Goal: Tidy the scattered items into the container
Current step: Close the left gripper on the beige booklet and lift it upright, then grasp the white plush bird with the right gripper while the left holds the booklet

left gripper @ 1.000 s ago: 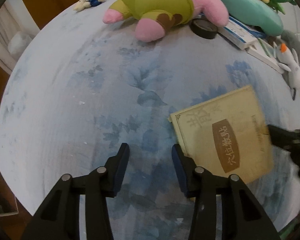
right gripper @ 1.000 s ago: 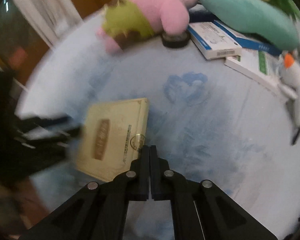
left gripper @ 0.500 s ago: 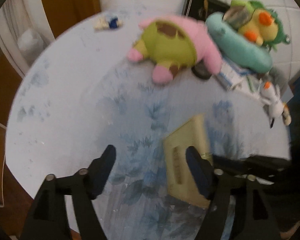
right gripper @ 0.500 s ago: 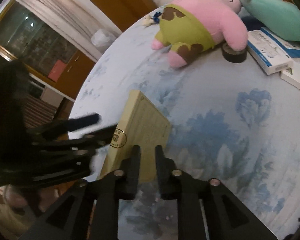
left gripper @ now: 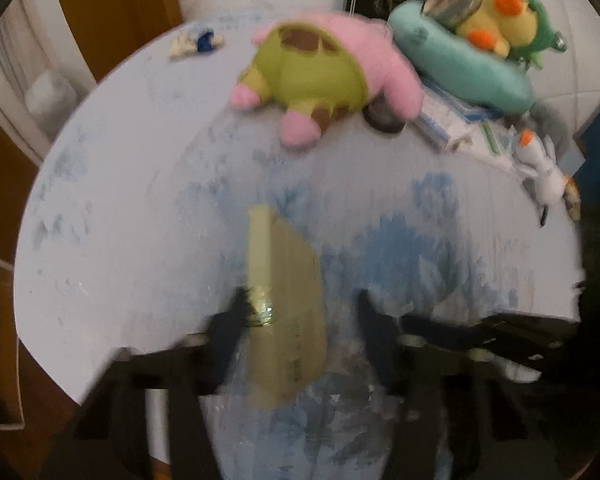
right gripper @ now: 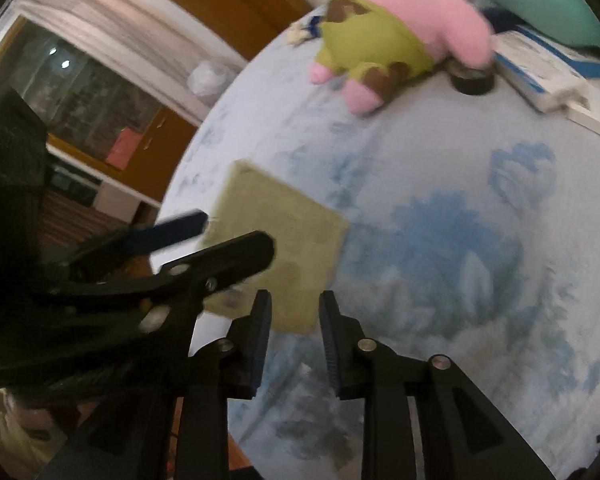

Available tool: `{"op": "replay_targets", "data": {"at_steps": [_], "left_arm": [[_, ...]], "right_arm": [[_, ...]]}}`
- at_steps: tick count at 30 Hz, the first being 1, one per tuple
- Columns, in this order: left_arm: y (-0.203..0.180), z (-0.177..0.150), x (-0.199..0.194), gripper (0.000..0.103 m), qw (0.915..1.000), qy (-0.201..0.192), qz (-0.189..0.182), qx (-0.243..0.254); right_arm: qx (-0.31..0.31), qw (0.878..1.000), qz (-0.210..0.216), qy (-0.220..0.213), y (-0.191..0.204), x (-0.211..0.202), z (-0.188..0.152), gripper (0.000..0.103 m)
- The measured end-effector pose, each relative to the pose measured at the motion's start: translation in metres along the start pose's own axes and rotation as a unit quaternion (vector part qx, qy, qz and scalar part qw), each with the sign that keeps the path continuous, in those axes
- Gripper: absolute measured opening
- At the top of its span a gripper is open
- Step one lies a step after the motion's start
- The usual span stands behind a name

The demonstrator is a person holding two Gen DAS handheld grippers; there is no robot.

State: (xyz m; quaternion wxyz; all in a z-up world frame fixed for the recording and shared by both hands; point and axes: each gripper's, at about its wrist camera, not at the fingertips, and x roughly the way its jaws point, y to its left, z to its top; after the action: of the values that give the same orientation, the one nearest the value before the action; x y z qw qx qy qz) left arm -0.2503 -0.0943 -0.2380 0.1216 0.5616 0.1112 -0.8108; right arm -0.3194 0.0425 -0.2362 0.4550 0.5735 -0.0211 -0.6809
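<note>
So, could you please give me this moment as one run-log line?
left gripper: closing around tilted box | right gripper: opening, empty

Motion-blurred left tool (left gripper: 300, 320) and tan box (left gripper: 288, 304); black tape roll (left gripper: 384, 120) half under pink plush (left gripper: 332, 76).

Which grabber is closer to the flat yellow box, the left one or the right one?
Left. The left gripper has the yellow box tipped up between its closing jaws. The right gripper hangs just past the box's near edge, jaws opening, nothing between them.
</note>
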Motion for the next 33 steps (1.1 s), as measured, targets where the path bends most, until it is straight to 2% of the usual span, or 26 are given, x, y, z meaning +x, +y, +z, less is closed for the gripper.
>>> {"op": "replay_targets", "data": {"at_steps": [1, 3, 4, 6, 14, 19, 21, 23, 25, 31, 33], "left_arm": [[-0.002, -0.002, 0.007, 0.015, 1.0, 0.009, 0.001, 0.002], [-0.009, -0.006, 0.015, 0.011, 0.9999, 0.015, -0.003, 0.007], [-0.014, -0.007, 0.015, 0.011, 0.9999, 0.01, -0.002, 0.013], [-0.026, -0.005, 0.009, 0.01, 0.9996, -0.001, -0.007, 0.027], [-0.079, 0.025, 0.0, 0.01, 0.9963, -0.039, -0.018, 0.074], [-0.118, 0.056, 0.005, 0.01, 0.9939, -0.049, -0.038, 0.091], [-0.132, 0.067, 0.008, 0.01, 0.9931, -0.052, -0.047, 0.095], [-0.149, 0.08, 0.014, 0.01, 0.9924, -0.052, -0.052, 0.098], [-0.164, 0.091, 0.02, 0.01, 0.992, -0.052, -0.055, 0.101], [-0.197, 0.115, 0.034, 0.01, 0.9921, -0.048, -0.05, 0.105], [-0.207, 0.119, 0.038, 0.01, 0.9919, -0.047, -0.048, 0.108]], "right_arm": [[0.006, 1.0, -0.012, -0.001, -0.006, -0.003, -0.003, 0.03], [0.029, 0.999, -0.036, -0.011, -0.024, -0.011, -0.008, 0.035], [0.04, 0.998, -0.05, -0.016, -0.032, -0.016, -0.01, 0.041], [0.059, 0.995, -0.078, -0.027, -0.048, -0.025, -0.014, 0.045], [0.104, 0.978, -0.161, -0.079, -0.096, -0.074, -0.014, 0.045], [0.111, 0.964, -0.215, -0.111, -0.122, -0.108, 0.006, 0.045], [0.111, 0.955, -0.246, -0.125, -0.138, -0.12, 0.017, 0.045], [0.11, 0.947, -0.272, -0.132, -0.153, -0.132, 0.025, 0.053], [0.101, 0.943, -0.289, -0.131, -0.166, -0.139, 0.035, 0.067], [0.072, 0.933, -0.33, -0.12, -0.195, -0.144, 0.057, 0.075], [0.074, 0.927, -0.349, -0.116, -0.209, -0.138, 0.06, 0.083]]}}
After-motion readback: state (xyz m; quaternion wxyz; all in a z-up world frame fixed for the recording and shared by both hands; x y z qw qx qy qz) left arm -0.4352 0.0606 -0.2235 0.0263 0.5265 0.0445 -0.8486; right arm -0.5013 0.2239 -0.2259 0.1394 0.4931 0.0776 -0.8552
